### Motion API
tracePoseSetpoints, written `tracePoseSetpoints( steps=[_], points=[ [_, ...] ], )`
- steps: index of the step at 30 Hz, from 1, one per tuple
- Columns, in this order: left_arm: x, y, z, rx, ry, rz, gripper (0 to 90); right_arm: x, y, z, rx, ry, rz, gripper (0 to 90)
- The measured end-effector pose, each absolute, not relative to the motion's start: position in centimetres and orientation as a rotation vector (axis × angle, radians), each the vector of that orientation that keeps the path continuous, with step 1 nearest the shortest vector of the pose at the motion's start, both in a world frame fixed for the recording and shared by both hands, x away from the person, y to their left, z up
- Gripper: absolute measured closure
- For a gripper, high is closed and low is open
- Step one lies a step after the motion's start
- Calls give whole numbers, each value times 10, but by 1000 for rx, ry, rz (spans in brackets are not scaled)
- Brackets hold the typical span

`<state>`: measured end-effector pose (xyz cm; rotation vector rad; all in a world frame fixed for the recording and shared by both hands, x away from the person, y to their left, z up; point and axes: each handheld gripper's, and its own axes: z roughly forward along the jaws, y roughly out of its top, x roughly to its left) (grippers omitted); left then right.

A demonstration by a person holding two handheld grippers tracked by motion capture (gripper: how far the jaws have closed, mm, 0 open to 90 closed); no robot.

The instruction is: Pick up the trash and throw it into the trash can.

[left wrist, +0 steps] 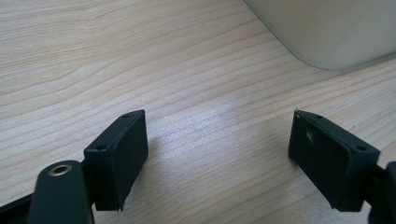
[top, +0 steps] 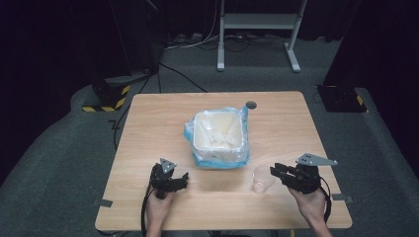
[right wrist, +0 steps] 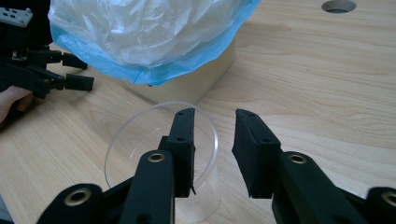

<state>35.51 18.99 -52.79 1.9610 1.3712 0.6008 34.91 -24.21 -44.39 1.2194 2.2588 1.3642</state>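
Cup [top: 261,180], clear plastic, stands upright on the worktop [top: 296,128] at lower right of centre in the high view, just left of the right claw [top: 274,172]. In the right gripper view one jaw sits inside the rim [right wrist: 161,140] and the other outside it, w/ a gap between them, so the claw is parted and not yet squeezing the wall. Left claw [top: 184,177] rests lower left of centre, jaws spread wide over bare wood, gripping nothing; the bin's pale corner [left wrist: 327,32] shows at upper right of the left gripper view.

Likely step: pinch the cup wall and carry it to the bin [top: 220,138], mid-frame, lined w/ a blue-edged bag [right wrist: 154,42].

Doing it well, IMO:
- Close slowly; thin plastic will prob. buckle or slip if clamped hard.
- Get the inner jaw deeper below the rim before closing, so the hold isn't on the lip alone.
- Lift straight up, then move across; keep clear of the loose bag overhang.
- Left claw could steady the bin if the bag drags.

Writing/brands: none legible on cup, bag or bin. Round hole [top: 251,104] in the worktop behind the bin is unmarked.
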Motion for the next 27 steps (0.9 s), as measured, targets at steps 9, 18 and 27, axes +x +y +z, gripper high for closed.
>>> tracePoseSetpoints(
  steps=[9,18,27],
  points=[
    [355,190,-528,1961,1371,601,197,353,-236,-448,1215,2289,1353,828],
    [355,190,-528,1960,1372,600,197,353,-235,-444,1194,2294,1354,869],
    [355,190,-528,1959,1372,599,197,355,-238,-434,1178,2289,1350,873]
  ],
)
